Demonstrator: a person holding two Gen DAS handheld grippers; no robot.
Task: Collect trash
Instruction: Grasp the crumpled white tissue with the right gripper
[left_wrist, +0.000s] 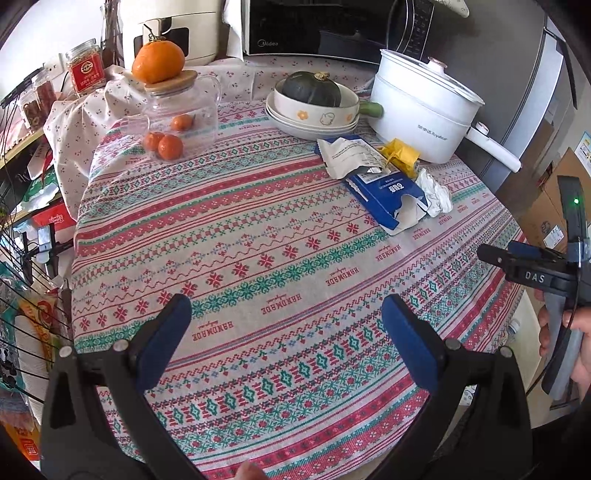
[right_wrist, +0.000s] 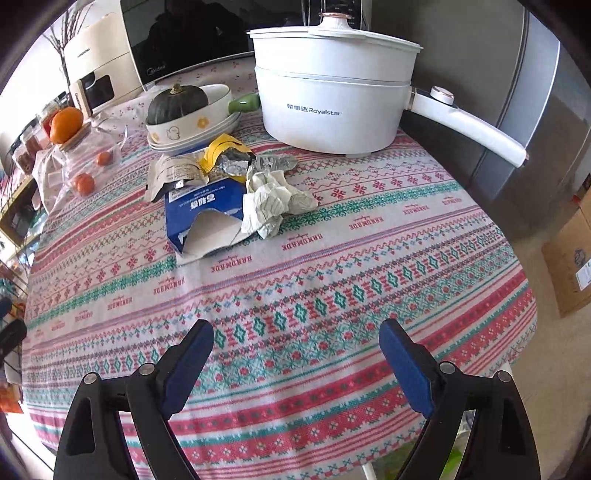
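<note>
A small heap of trash lies on the patterned tablecloth (right_wrist: 332, 280) in front of the white pot. It holds a torn blue carton (right_wrist: 199, 210), crumpled white paper (right_wrist: 273, 206), a yellow wrapper (right_wrist: 221, 147), a pale printed packet (right_wrist: 173, 173) and a foil wrapper (right_wrist: 240, 162). My right gripper (right_wrist: 295, 332) hangs open above the cloth's near edge, well short of the heap, with nothing between its blue pads. My left gripper (left_wrist: 286, 306) is open and empty too, over the near middle of the cloth (left_wrist: 258, 240). The blue carton (left_wrist: 384, 195) lies far ahead to its right.
A white electric pot (right_wrist: 332, 99) with a long handle stands behind the heap. Stacked bowls holding a green squash (right_wrist: 181, 103) sit to its left, a glass jar with oranges (left_wrist: 181, 122) further left. A microwave (left_wrist: 314, 26) is at the back and a cardboard box (right_wrist: 569, 266) on the floor at right.
</note>
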